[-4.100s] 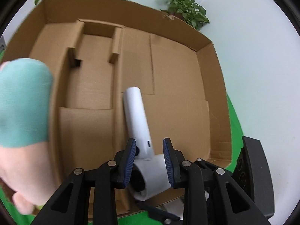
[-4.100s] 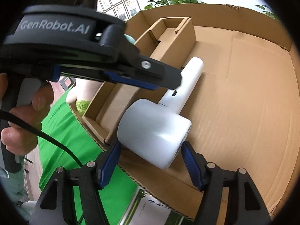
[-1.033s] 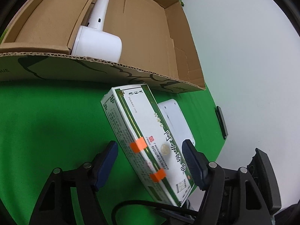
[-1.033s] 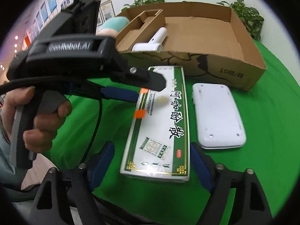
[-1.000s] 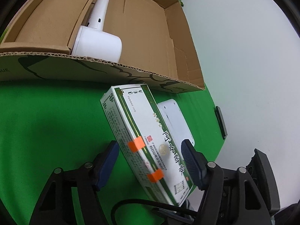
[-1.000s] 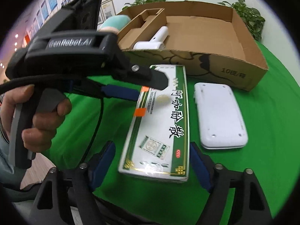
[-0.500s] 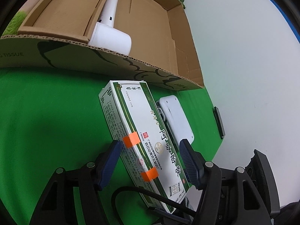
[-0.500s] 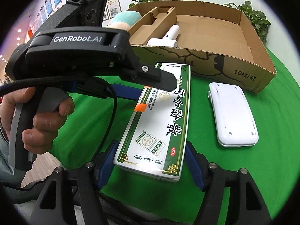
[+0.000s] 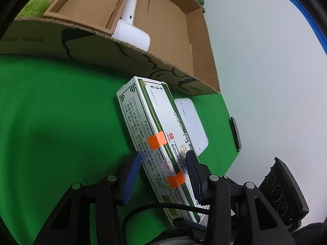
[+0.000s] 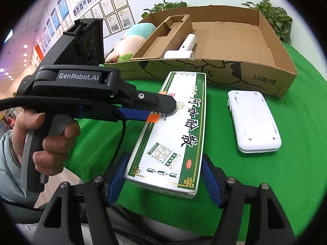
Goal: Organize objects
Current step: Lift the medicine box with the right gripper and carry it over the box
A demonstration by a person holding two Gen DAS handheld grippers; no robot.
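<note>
A long white and green medicine box (image 10: pixel 175 128) lies on the green cloth; it also shows in the left wrist view (image 9: pixel 155 140). My left gripper (image 9: pixel 163 175) straddles its near-left long side with its fingers closing on it, one above and one below. My right gripper (image 10: pixel 163 179) has its fingers on either side of the box's near end, touching or almost touching. A white handheld device (image 10: pixel 184 47) lies inside the cardboard box (image 10: pixel 245 75). A flat white case (image 10: pixel 253 120) lies right of the medicine box.
A plush toy (image 10: pixel 130 40) lies left of the cardboard box. Potted plants (image 10: pixel 273 18) stand behind it. The table's near edge runs just under my right gripper. A small dark object (image 9: pixel 235 134) lies at the far table edge.
Both grippers have moved in over the medicine box and narrowed around it. The box's near end looks slightly raised.
</note>
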